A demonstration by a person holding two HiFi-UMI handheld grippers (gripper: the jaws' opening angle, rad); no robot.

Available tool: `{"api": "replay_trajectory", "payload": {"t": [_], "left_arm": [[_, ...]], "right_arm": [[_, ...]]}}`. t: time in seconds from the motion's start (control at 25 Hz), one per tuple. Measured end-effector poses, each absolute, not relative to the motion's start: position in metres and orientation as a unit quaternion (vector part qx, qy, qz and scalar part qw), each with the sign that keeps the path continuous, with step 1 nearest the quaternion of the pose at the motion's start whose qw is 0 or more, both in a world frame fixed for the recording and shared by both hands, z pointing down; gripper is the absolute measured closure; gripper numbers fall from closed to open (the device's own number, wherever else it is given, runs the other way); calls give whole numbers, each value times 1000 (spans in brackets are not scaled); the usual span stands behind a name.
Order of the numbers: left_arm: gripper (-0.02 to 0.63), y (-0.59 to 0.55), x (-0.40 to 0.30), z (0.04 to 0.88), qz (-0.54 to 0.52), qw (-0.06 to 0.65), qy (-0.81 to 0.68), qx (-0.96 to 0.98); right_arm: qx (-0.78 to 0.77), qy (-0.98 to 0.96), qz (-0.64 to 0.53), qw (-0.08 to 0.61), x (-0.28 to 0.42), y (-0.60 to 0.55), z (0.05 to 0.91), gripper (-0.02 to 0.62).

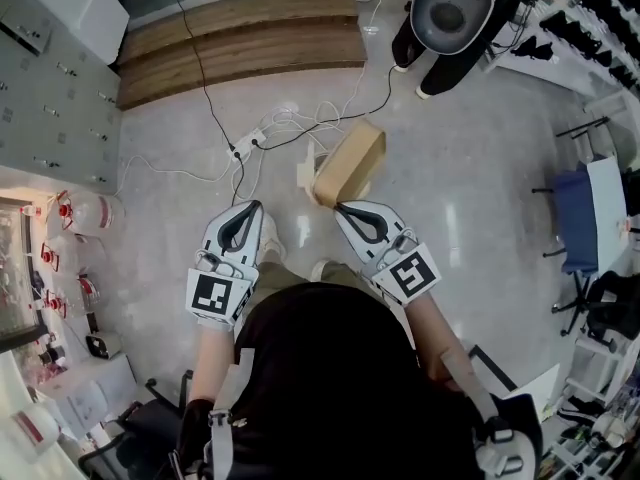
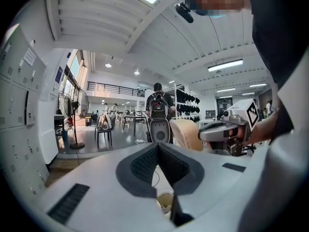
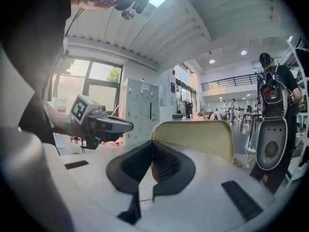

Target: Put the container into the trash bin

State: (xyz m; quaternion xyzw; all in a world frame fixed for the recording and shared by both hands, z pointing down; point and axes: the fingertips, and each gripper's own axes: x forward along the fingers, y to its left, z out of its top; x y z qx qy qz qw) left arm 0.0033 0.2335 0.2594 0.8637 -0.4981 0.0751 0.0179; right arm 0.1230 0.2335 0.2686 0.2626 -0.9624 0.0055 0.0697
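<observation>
A tan cardboard container [image 1: 350, 163] hangs above the floor, and my right gripper [image 1: 338, 208] is shut on its near edge. In the right gripper view the container [image 3: 193, 138] stands upright just past the closed jaws of that gripper [image 3: 153, 145]. My left gripper [image 1: 255, 206] is shut with nothing in it, level with the right one and a hand's width to its left. From the left gripper view [image 2: 157, 146] the container [image 2: 187, 134] and the right gripper [image 2: 227, 132] show to the right. I see no plain trash bin.
A power strip with cables [image 1: 245, 146] lies on the floor ahead, with a wooden platform [image 1: 240, 43] beyond it. A person stands by a grey oval shell with a round hole [image 1: 450, 8]. Lockers [image 1: 50, 88] line the left, and a blue chair [image 1: 575, 218] is at the right.
</observation>
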Motion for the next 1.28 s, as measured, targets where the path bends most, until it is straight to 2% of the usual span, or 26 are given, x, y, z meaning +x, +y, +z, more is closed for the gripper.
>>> {"api": "replay_trajectory", "payload": {"t": [0.36, 1.0, 1.28], "left_arm": [[598, 151, -34, 266, 66, 34, -484, 872], [598, 8, -155, 279, 49, 64, -423, 902], [598, -18, -160, 293, 57, 91, -382, 918]], "right_arm": [[262, -960, -1, 100, 82, 159, 271, 577], [311, -940, 8, 139, -50, 20, 280, 578], [346, -925, 22, 153, -56, -5, 284, 577]]}}
